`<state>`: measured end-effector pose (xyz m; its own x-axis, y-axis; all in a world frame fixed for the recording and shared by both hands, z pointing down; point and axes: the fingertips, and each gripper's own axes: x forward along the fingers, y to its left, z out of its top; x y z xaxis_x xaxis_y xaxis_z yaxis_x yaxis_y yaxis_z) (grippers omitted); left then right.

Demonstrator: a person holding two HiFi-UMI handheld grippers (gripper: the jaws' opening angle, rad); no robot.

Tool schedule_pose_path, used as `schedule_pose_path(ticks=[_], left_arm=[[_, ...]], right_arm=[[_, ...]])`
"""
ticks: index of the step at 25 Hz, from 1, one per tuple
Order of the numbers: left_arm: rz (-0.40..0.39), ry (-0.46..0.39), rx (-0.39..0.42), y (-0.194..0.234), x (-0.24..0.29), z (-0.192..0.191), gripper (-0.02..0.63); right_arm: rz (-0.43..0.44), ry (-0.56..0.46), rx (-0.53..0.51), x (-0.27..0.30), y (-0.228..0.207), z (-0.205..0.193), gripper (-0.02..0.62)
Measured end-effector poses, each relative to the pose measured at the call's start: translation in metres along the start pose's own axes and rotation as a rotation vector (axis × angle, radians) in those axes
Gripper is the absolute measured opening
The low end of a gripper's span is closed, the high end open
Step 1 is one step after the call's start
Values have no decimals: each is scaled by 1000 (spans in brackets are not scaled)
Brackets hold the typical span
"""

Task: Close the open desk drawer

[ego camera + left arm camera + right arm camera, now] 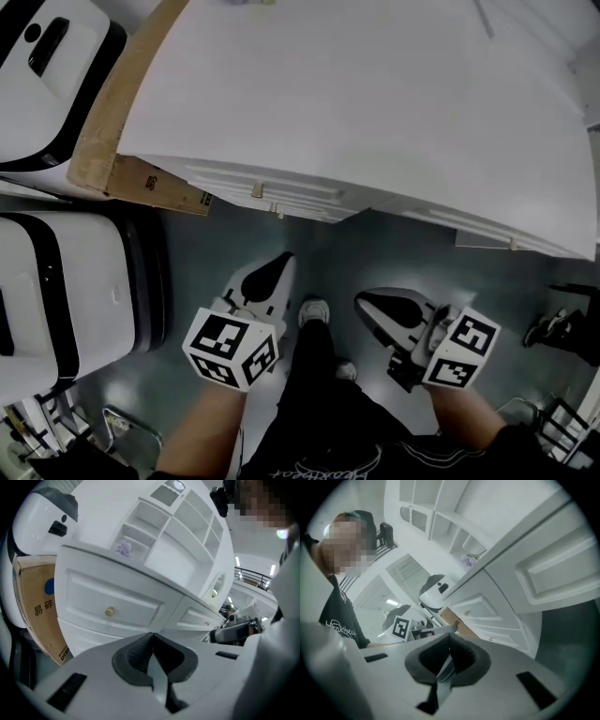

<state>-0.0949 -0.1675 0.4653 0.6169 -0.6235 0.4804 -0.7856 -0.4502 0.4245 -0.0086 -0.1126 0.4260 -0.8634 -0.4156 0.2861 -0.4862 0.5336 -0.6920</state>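
Observation:
The white desk (375, 103) fills the top of the head view. Its drawer fronts with small knobs (258, 190) show under the front edge. The left gripper view faces a drawer with a brass knob (109, 611) and a second drawer (197, 616) to its right. I cannot tell from these views which drawer stands out. My left gripper (279, 265) (152, 639) is shut and empty, held low over the floor, short of the desk front. My right gripper (367, 302) (449, 639) is beside it, also shut and empty.
A cardboard box (122, 141) leans at the desk's left end. White machine housings (66, 300) stand further left. My shoes (314, 309) are on the grey floor between the grippers. Dark gear (562, 328) lies at the right. A shelved hutch (178, 527) tops the desk.

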Motion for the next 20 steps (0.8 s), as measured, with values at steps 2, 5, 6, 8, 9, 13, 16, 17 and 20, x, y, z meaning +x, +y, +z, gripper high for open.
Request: schedule_pose_path(ticks=[2,5,6,8,9,13,16,17,20], left_arm=[[-53,-21,39,-41,-22,4,5],[-108,-50,79,-99,-59,6,5],[-116,-56,77,-116,-73,5,5],[-134,-67,64,-147,-99,4,5],[-145,-75,56,-162,-111,4,5],[-166,-135,40,-219,-160,19,5],[-196,-203,83,-262,-191,44,5],[-209,-222,101,-276,-202,51,5],[-227,-260,147,-309,-234,69,5]], right_arm=[[18,1,-43,-16,19,-6,6],[28,0,-102,-46,48,-14,6],[25,-8,-117,-58,58,-15,6],[8,-36,-132,-86,76,-11,6],[-2,-52,-136,-101,85,-8,6],[-6,-93,-205,-152,136,5,6],[6,-127,-286,-176,181,23,6],[14,-140,-304,-184,196,28,6],[35,-174,-374,-205,239,41,6]])
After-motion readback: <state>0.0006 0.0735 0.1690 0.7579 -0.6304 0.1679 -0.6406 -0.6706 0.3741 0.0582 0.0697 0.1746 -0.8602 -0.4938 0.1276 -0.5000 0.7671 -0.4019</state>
